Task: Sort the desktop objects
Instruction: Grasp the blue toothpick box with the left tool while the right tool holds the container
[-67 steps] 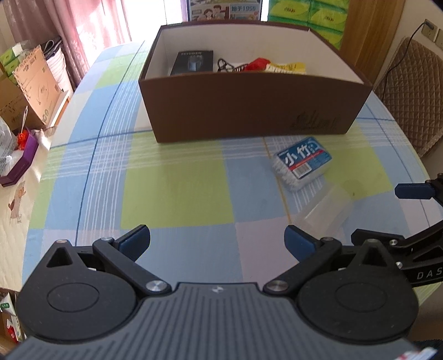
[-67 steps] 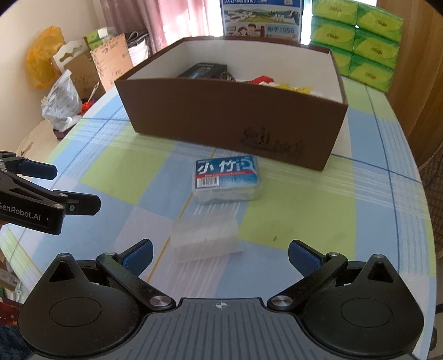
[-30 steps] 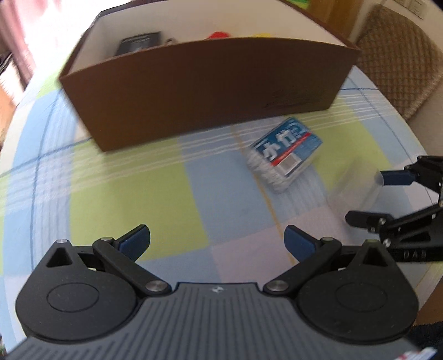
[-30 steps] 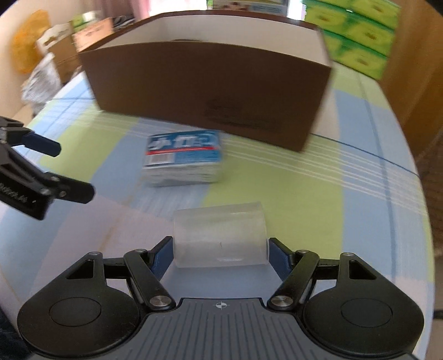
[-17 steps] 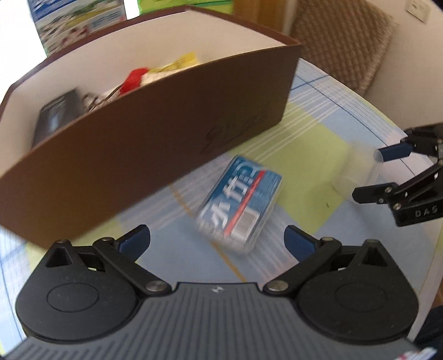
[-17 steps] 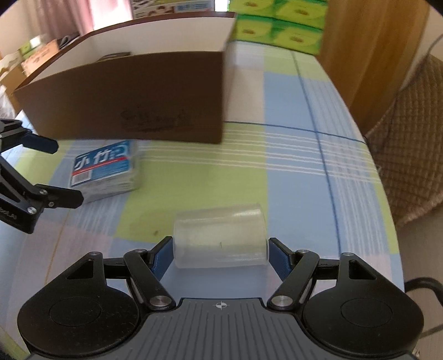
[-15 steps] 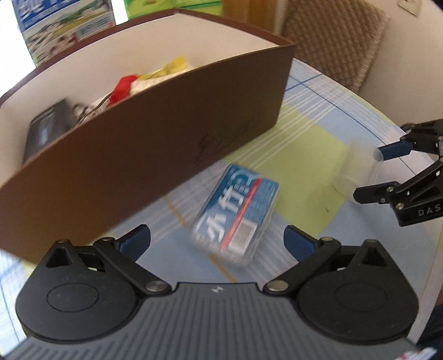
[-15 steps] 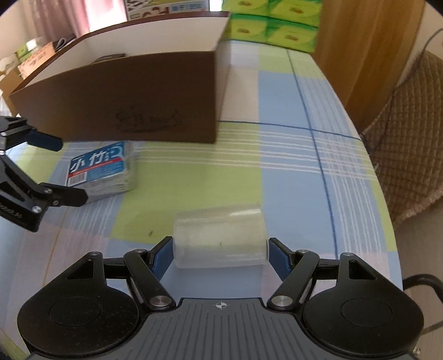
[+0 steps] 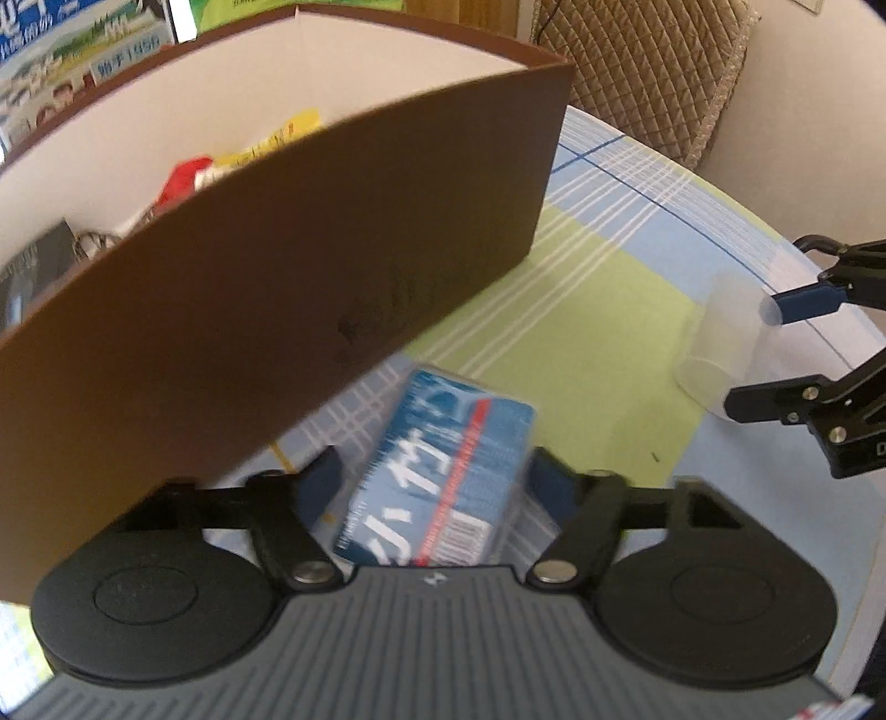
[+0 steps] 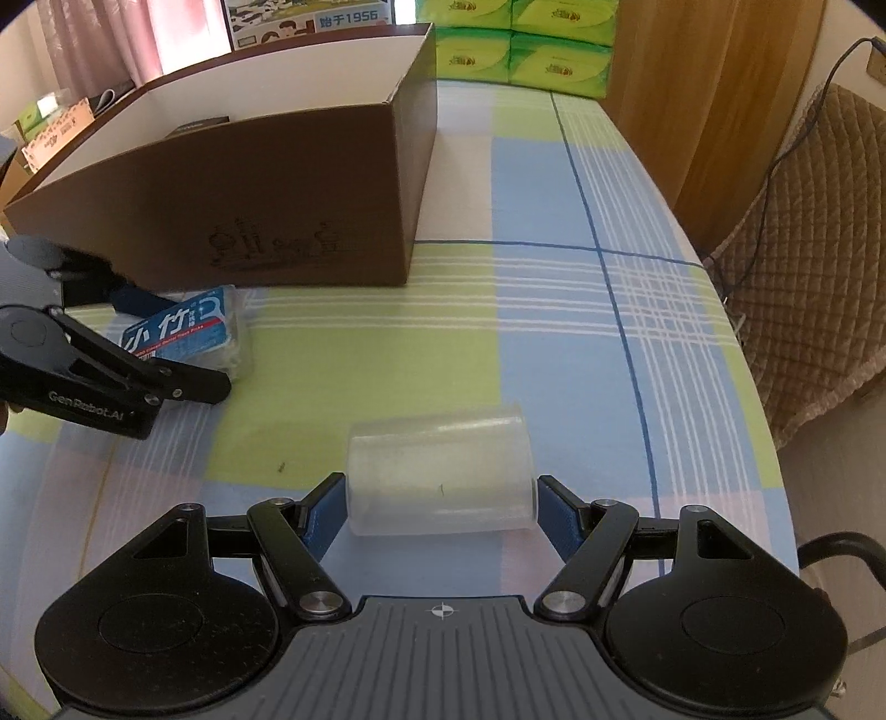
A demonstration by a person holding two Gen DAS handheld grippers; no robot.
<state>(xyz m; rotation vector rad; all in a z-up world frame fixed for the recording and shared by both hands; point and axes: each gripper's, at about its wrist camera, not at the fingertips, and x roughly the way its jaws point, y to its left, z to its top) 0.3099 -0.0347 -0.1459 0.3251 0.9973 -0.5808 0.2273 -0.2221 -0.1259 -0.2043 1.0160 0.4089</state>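
- Counter (image 10: 554,343): carrying a checked cloth of blue, green and pale pink squares; standing in a lived-in room with green tissue packs (image 10: 520,44) stacked at the far end and a quilted brown chair (image 10: 819,266) sitting just off the right edge
- Brown cardboard box (image 10: 266,221): sitting open-topped on the counter and already holding several sorted things, among them a red item (image 9: 183,177) and a yellow packet (image 9: 277,135)
- Left hand-held gripper (image 9: 437,487): straddling the blue toothpick pack (image 9: 443,476), which is lying on the cloth just in front of the box wall; the view is blurred, so whether the fingers are pressing on it is not showing
- Right hand-held gripper (image 10: 440,507): clasping the clear plastic cup (image 10: 440,471), which is lying on its side crosswise between the two blue pads, near the right edge of the counter
- Step in hand, as judged: both remaining loose items are being picked up for the box
- Next move, as judged: raising each item above the box rim before letting go inside, while gripping the thin cup lightly
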